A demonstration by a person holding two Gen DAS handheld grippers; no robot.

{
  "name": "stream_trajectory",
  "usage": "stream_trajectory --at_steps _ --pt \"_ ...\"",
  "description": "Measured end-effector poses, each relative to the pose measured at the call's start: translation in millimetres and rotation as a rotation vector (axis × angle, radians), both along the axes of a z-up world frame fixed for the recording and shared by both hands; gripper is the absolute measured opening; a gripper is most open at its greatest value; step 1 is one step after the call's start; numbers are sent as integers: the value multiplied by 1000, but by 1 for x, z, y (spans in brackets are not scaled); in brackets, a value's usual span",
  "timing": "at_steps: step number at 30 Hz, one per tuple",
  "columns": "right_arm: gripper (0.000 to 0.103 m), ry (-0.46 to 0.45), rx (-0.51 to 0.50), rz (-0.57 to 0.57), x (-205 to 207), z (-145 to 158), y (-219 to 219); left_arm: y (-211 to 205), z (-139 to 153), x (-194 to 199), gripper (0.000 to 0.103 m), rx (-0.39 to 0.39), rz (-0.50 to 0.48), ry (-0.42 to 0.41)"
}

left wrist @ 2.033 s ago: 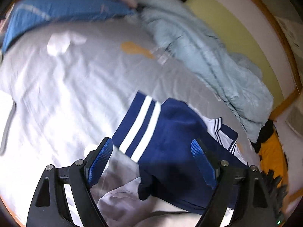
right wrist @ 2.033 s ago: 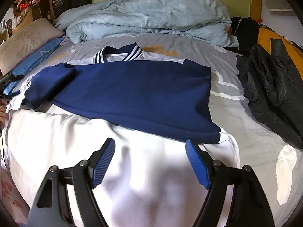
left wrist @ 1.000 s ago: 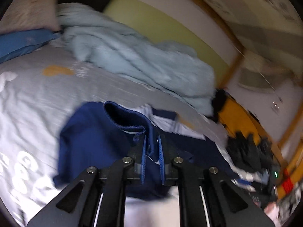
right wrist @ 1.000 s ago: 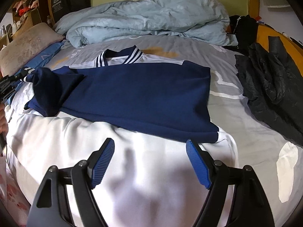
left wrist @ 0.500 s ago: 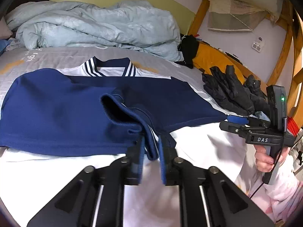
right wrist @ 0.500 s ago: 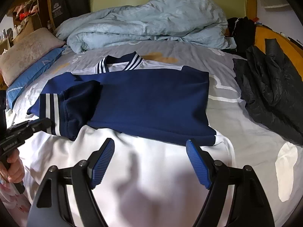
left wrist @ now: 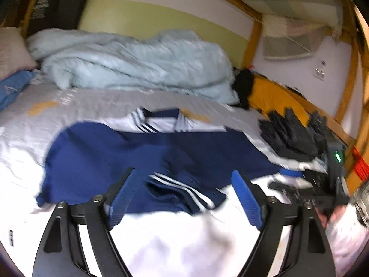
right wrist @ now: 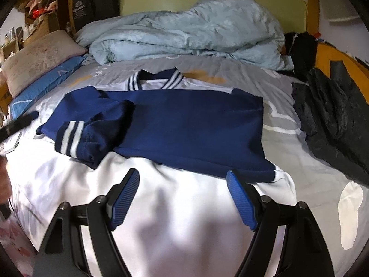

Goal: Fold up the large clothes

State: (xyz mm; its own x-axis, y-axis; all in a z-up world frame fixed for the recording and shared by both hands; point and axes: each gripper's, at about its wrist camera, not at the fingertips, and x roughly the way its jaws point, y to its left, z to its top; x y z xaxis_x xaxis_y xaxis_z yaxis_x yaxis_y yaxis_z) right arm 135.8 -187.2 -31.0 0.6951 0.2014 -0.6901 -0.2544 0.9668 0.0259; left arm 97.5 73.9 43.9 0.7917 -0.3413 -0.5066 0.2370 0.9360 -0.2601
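A navy and white jacket (right wrist: 196, 127) lies flat on the bed, its striped collar (right wrist: 156, 78) at the far end. Its left sleeve (right wrist: 99, 127) is folded in over the navy chest, with the striped cuff (right wrist: 70, 138) lying loose. In the left wrist view that cuff (left wrist: 184, 188) rests just beyond my left gripper (left wrist: 184, 199), whose jaws are opening and whose pads stand clear of the cloth. My right gripper (right wrist: 183, 199) hovers open over the jacket's white lower part (right wrist: 184, 219), holding nothing. The left wrist view also shows the right gripper (left wrist: 311, 191) in a hand.
A crumpled light blue duvet (right wrist: 184, 30) fills the head of the bed. A beige pillow (right wrist: 39, 55) and a blue one (right wrist: 43, 85) lie at the left. A black garment (right wrist: 332, 120) and orange cloth (right wrist: 332, 57) sit at the right, by the wooden frame (left wrist: 253, 37).
My left gripper carried the sleeve cuff across onto the jacket's chest, then opened wide and let it drop. The right gripper stayed where it was, open.
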Motion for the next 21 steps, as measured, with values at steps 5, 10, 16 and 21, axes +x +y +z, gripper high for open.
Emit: stream_trajectory --at_steps 5,10,16,21 --pt "76 -59 12 62 -19 10 29 35 2 16 90 20 161 38" --pt "76 -54 -42 138 -30 6 75 62 4 14 90 36 241 56" --pt "76 -60 -171 183 -34 -13 120 80 20 6 94 38 294 8" --pt "76 -70 -221 208 -19 -11 154 106 15 9 94 -48 344 69"
